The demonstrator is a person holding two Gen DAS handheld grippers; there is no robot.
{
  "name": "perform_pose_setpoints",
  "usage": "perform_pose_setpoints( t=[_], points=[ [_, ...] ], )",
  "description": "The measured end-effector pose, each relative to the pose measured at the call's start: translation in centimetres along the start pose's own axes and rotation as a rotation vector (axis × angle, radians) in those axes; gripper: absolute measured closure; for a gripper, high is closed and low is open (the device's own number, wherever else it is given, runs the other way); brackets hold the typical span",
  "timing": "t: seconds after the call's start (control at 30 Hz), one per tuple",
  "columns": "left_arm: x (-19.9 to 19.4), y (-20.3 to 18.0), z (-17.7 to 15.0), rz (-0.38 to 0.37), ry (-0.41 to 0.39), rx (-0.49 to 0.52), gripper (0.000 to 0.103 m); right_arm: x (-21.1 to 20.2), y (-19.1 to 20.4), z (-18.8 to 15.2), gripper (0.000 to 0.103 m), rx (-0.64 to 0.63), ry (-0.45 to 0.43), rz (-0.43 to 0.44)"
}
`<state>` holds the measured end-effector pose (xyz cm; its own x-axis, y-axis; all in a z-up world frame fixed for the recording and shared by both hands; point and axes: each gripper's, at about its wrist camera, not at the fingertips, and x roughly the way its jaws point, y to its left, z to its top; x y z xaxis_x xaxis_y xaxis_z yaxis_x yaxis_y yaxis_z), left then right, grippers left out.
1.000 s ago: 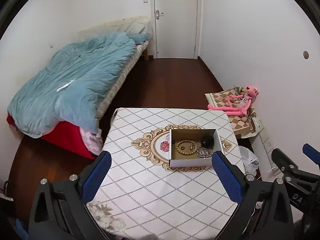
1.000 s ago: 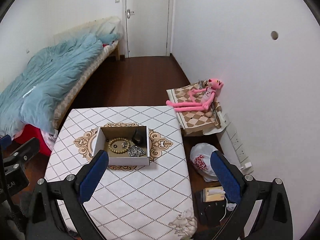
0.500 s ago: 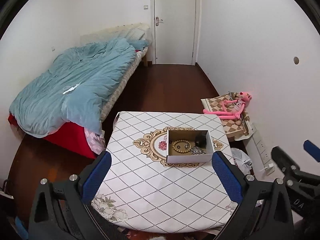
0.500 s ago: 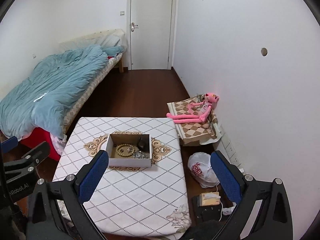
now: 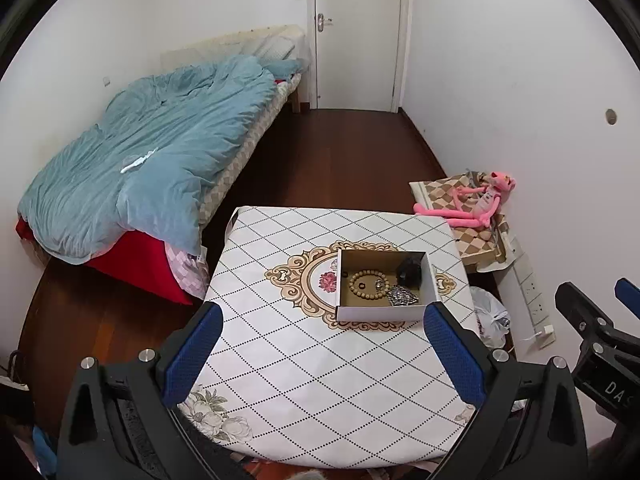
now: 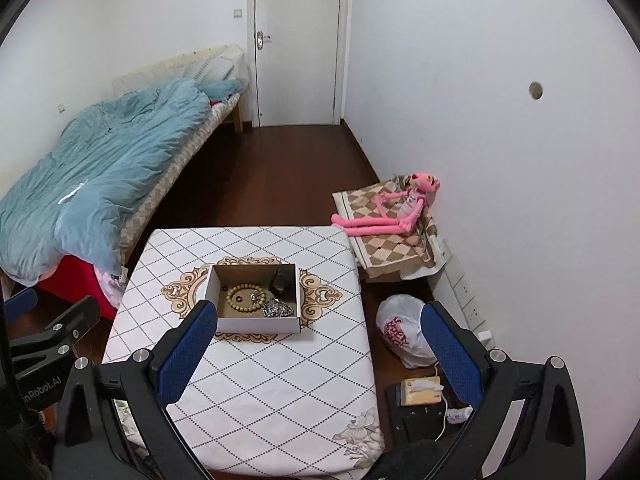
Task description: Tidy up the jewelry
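— What do we have, going left to right from the cardboard box point(image 5: 384, 292)?

— Far to its left we see the bed with the blue duvet point(image 5: 148, 160), well apart from the table point(image 5: 320, 380). The box itself sits on the table's gold medallion, toward the far right part of the cloth.

— And inside the box?

— At its left-middle lies the ring of wooden beads point(image 5: 368, 285), with a small ring or two inside it, too small for us to be sure. Right of the beads, in the box's far right corner, is a dark lump point(image 5: 410, 272) we cannot identify. In front of that, at the near right corner, lies a silvery chain heap point(image 5: 402, 295).

— Our grippers?

— We hold the left gripper point(image 5: 318, 354) above the table's near side, jaws wide apart and holding nothing, the box just beyond its right fingertip. The right gripper point(image 6: 320, 344) hangs over the table's right edge, jaws likewise spread and empty, its left finger point(image 6: 188, 344) overlapping the box's near left corner in the view.

— Right of the box?

— A pink plush toy point(image 5: 476, 204) on a checkered cushion against the wall, and a white plastic bag point(image 6: 404, 330) on the floor.
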<state>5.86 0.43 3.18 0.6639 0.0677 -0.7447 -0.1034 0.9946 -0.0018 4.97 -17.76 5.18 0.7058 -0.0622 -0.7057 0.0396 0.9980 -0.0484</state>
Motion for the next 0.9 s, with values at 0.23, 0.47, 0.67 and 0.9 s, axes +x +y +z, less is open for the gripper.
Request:
perform_pose_setpoints(
  t=[0.23, 0.47, 0.67, 0.9],
  points=[
    [3.2, -0.2, 1.3, 0.01, 0.057, 0.014, 0.0, 4.0, 0.3, 1.0, 0.0, -0.003, 0.063, -0.007],
    [5.5, -0.6, 2.2, 0.011, 0.098, 0.024, 0.0, 7.0, 0.3, 1.8, 0.0, -0.014, 0.109, -0.021],
    [6.5, -0.7, 2.3, 0.004, 0.121, 0.016, 0.0, 8.4, 0.3, 2.2, 0.0, -0.027, 0.13, -0.034],
    [7.2, -0.8, 2.2, 0.006, 0.139, 0.02, 0.0, 9.3, 0.3, 2.0, 0.0, -0.037, 0.15, -0.033]
  ],
)
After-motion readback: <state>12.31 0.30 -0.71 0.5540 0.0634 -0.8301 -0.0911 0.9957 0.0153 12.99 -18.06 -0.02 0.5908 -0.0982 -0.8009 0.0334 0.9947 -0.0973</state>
